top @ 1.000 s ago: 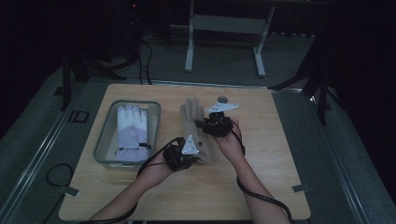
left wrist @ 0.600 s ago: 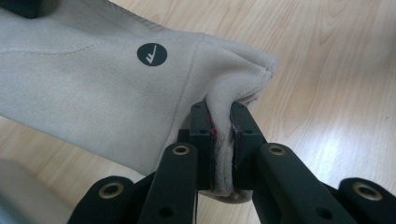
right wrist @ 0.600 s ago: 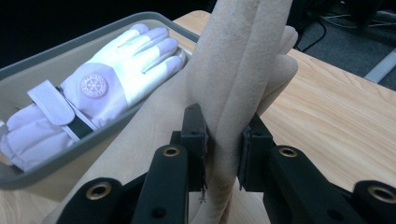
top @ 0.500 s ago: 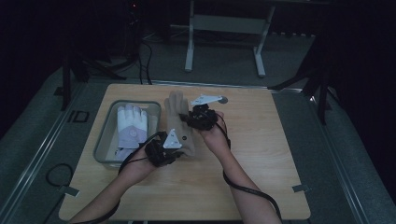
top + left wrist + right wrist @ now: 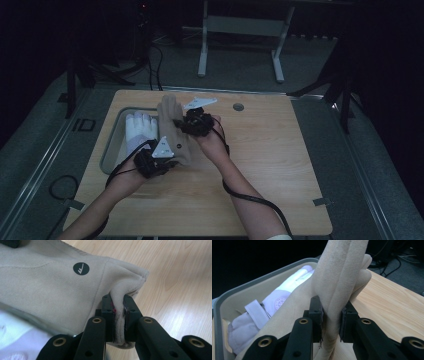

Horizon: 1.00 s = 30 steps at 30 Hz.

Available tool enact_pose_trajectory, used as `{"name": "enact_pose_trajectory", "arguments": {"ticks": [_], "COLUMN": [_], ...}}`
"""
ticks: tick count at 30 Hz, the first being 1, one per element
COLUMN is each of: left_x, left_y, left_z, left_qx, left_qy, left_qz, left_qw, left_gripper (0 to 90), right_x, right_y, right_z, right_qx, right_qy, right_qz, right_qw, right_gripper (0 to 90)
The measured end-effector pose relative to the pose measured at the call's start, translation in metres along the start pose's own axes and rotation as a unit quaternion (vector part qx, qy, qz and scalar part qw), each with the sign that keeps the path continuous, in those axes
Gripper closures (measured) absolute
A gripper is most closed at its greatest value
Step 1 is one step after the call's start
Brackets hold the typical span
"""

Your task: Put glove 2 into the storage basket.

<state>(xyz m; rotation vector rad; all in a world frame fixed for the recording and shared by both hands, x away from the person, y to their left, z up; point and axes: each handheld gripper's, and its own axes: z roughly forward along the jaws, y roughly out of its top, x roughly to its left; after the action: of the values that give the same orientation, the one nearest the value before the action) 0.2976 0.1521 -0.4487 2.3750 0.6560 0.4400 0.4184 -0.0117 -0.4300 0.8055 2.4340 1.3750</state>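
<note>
Grippers, left (image 5: pixel 167 161) pinching the beige glove (image 5: pixel 172 131) cuff and right (image 5: pixel 184 125) its fingers, should lower it flat into the tray (image 5: pixel 111 145) beside them.

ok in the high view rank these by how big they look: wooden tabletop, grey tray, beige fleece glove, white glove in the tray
1. Light wooden tabletop, by far the largest.
2. Grey plastic tray.
3. Beige fleece glove, held by the left gripper and right gripper.
4. White glove, partly hidden by the beige one, so those two are unsure.
</note>
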Motion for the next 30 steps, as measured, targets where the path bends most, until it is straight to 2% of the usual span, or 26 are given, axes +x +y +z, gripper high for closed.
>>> {"name": "enact_pose_trajectory", "arguments": {"ticks": [6, 13, 20, 25, 30], "left_x": [0.009, 0.02, 0.029, 0.032, 0.037], "left_y": [-0.019, -0.036, -0.054, -0.061, -0.066], "left_z": [-0.01, -0.016, -0.029, -0.034, -0.033], "left_qx": [0.006, 0.018, 0.023, 0.027, 0.036], "left_qy": [0.008, 0.017, 0.027, 0.036, 0.047], "left_qz": [-0.017, -0.029, -0.045, -0.051, -0.055], "left_qw": [0.9998, 0.9993, 0.9983, 0.9977, 0.9967], "left_gripper": [82.4, 82.4, 82.5, 82.4, 82.5], "right_x": [0.018, 0.029, 0.04, 0.047, 0.053], "right_y": [0.008, 0.015, 0.022, 0.028, 0.031], "right_z": [0.024, 0.05, 0.07, 0.085, 0.099], "right_qx": [0.007, 0.015, 0.022, 0.03, 0.036], "right_qy": [0.009, 0.022, 0.034, 0.044, 0.043], "right_qz": [-0.016, -0.018, -0.025, -0.029, -0.035], "right_qw": [0.9998, 0.9995, 0.9989, 0.9982, 0.9978], "right_gripper": [75.7, 75.8, 75.8, 75.7, 75.7]}}
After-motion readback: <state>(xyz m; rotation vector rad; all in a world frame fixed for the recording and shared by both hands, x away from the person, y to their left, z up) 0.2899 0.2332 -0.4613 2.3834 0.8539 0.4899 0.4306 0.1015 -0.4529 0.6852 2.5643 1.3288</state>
